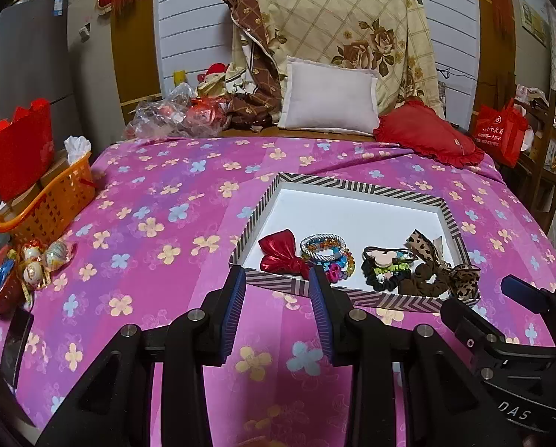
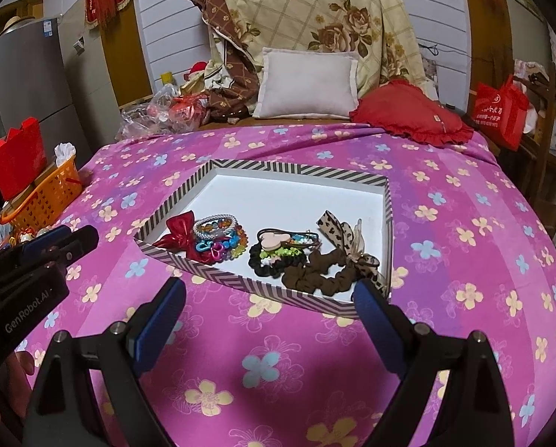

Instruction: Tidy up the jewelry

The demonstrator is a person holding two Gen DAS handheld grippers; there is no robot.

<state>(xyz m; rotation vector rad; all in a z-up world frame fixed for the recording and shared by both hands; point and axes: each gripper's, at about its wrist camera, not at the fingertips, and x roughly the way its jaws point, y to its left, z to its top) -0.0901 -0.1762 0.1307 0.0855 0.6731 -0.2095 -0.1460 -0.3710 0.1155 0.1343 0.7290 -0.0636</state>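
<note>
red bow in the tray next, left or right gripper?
Probably left. The left gripper sits open at the tray rim directly before the red bow. The right gripper, also open, faces the brown scrunchie end, so it would have to cross over.

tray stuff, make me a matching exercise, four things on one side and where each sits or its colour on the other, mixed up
Things:
1. red bow
2. bracelets
3. brown scrunchie
4. basket

Place or colour:
A. orange, off the tray at the bed's left edge
B. tray's left end, shiny
C. tray's right end, by the leopard ribbon
D. beaded stack just right of the bow

Pairs: 1-B, 2-D, 3-C, 4-A
</note>
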